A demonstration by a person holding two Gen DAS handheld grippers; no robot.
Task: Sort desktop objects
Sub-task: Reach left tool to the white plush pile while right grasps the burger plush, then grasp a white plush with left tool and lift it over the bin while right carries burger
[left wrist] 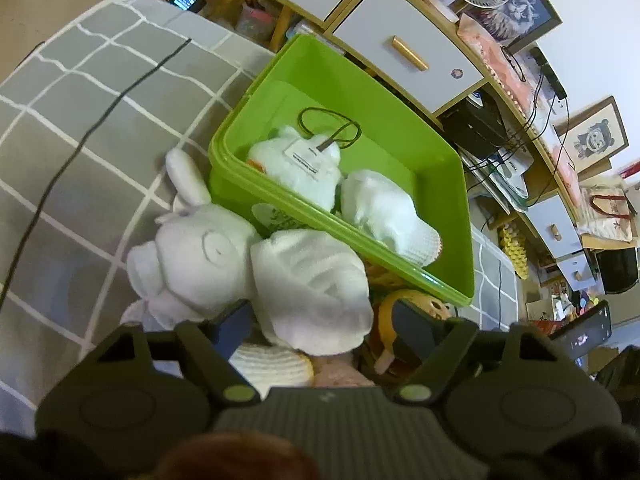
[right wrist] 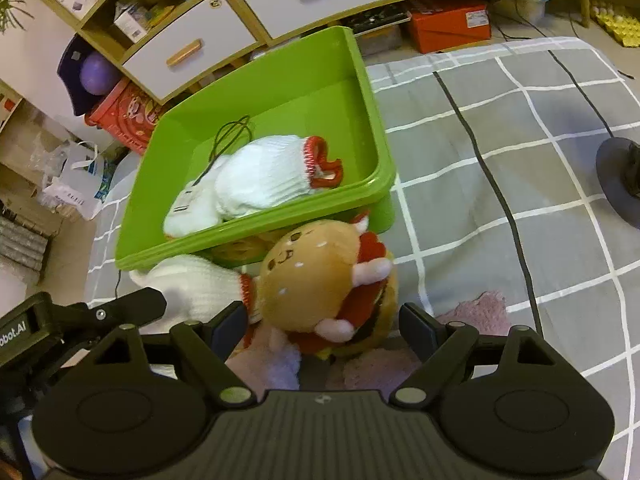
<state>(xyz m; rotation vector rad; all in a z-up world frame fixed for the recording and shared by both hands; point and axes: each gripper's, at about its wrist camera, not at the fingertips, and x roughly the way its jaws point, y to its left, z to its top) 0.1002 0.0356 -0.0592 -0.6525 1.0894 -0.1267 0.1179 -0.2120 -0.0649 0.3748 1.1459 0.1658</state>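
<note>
A green plastic bin (left wrist: 400,128) (right wrist: 280,84) stands on the grey checked cloth and holds a white glove (left wrist: 380,212) (right wrist: 260,176) and a white plush with a tag and black cord (left wrist: 304,168). My left gripper (left wrist: 320,328) is open, its fingers either side of a white glove (left wrist: 312,284) lying in front of the bin, next to a white plush animal (left wrist: 192,256). My right gripper (right wrist: 322,328) is open around a burger plush (right wrist: 320,276), with its fingers apart from it. The left gripper (right wrist: 120,312) shows at the left of the right wrist view.
A black cable (right wrist: 492,184) (left wrist: 80,140) runs across the cloth. A pink fluffy item (right wrist: 480,308) lies under the burger plush. White drawers (left wrist: 404,56) and cluttered shelves (right wrist: 132,12) stand behind the bin. A dark round base (right wrist: 618,184) sits at the right.
</note>
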